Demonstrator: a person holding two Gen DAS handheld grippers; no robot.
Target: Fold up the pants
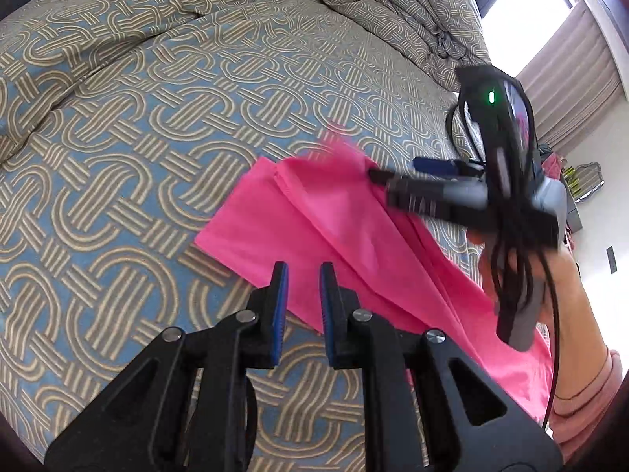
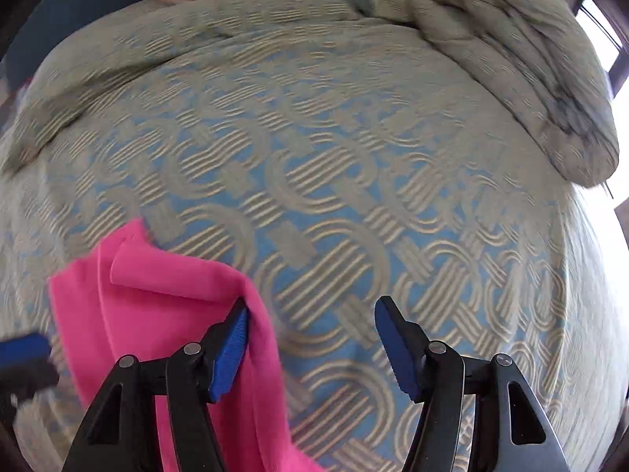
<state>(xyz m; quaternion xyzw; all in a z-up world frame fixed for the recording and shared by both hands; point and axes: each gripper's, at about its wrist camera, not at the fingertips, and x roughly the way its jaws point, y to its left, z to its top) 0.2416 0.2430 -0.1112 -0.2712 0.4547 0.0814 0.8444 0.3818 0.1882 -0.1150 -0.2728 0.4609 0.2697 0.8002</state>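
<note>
Patterned bedspread wide open beyond pink pants edge, left hand-held gripper narrowly apart, right hand-held gripper apart, both empty.

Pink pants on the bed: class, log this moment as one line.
pink pants: on patterned bedspread, partly folded | left gripper: slightly open, empty | right gripper: open, one finger touching cloth

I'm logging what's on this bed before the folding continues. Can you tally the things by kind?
Pink pants: 1
Patterned bedspread: 1
Bunched quilt at the far edge: 1
Handheld grippers: 2, left gripper and right gripper
Total: 5
</note>
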